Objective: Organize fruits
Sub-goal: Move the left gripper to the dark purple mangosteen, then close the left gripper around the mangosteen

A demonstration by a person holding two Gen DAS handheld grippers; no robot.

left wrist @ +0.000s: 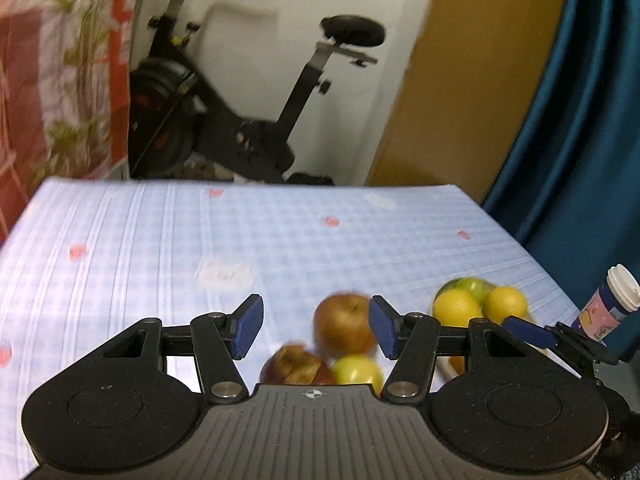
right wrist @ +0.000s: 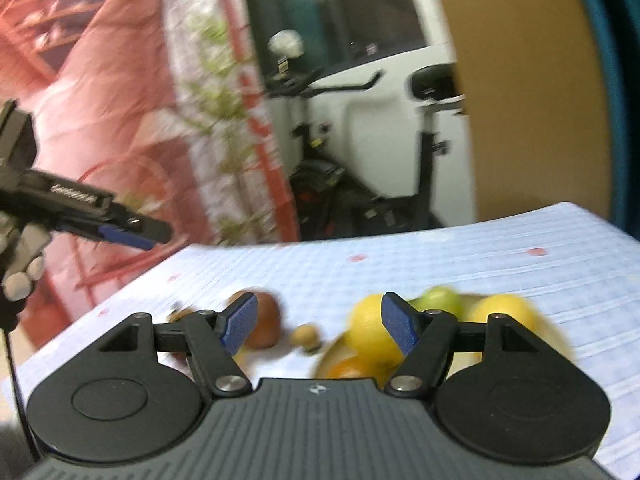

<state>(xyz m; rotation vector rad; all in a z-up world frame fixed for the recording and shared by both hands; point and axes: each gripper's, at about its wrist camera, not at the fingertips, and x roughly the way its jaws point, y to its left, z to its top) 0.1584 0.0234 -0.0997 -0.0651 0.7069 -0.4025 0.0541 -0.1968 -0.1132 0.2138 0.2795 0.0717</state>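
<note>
Blue-checked cloth covered the bench (left wrist: 160, 240); loose apples (left wrist: 344, 330) lay beside the fruit bowl (right wrist: 332, 354). Both the left gripper (left wrist: 316, 328) and right gripper (right wrist: 318, 328) had spread, empty fingers. Each apple probably needed a centred, gentle grip before being carried to the bowl.

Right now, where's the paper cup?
Left wrist view, far right edge: the paper cup stands on the checked tablecloth by the blue curtain, right of the bowl's lemons. It's outside the right wrist view.

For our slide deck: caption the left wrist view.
Open left gripper above loose apples beside a bowl of lemons.
</note>
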